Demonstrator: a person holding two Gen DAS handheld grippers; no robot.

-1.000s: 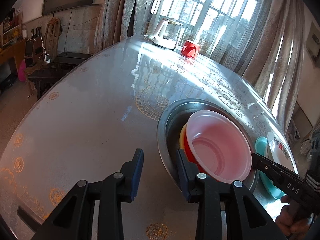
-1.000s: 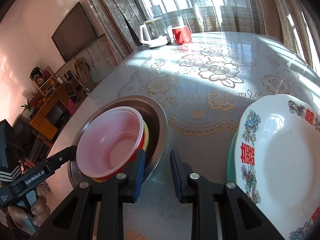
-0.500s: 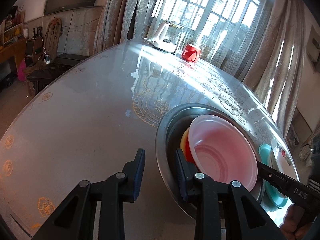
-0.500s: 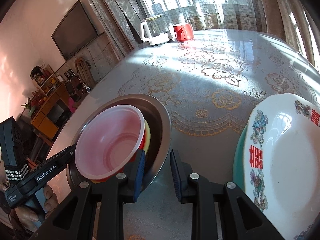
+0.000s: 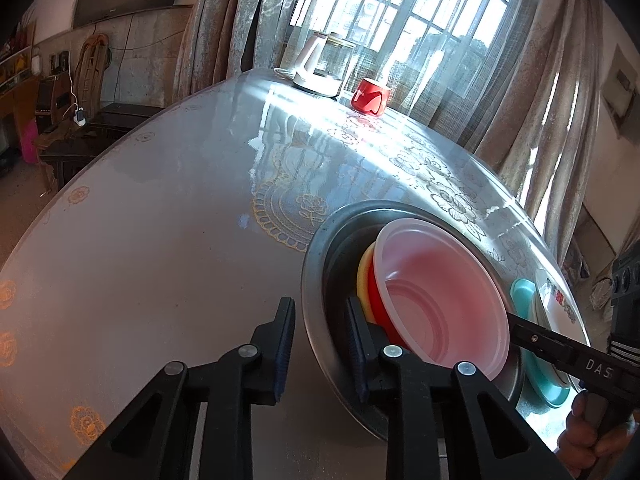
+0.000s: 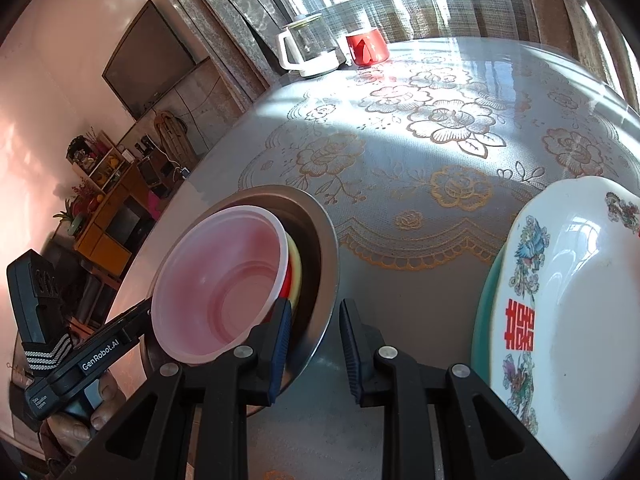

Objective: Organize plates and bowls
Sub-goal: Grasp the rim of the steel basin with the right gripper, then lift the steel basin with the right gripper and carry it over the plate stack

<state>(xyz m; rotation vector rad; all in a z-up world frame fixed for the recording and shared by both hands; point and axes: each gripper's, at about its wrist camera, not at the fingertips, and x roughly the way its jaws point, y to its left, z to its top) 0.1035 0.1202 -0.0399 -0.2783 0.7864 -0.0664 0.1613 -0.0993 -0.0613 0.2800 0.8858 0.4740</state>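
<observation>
A wide steel bowl (image 5: 336, 232) sits on the round, lace-covered bench (image 5: 160, 260), near its front edge. 3 smaller bowls are nested inside it and lean to one side: a translucent pink bowl (image 5: 440, 300) on top, a red bowl (image 5: 378, 312) under it and a yellow bowl (image 5: 364, 276) lowest.

The left gripper (image 5: 320, 354) straddles the steel bowl's near rim, 1 finger inside and 1 outside. Its jaws have just been closing, and a slit of bench shows between the outer pad and the rim, so they are spread narrowly and not pinching.

The right gripper (image 6: 314, 344) straddles the opposite rim the same way, with a narrow gap; I cannot tell whether its pads press on the metal.

Just beside the steel bowl, a white plate (image 6: 580, 300) with red characters and flowers lies on a teal plate (image 5: 540, 380). At the far edge, by the curtained window, a glass kettle (image 5: 320, 68) and a red mug (image 5: 370, 96) stand side by side
</observation>
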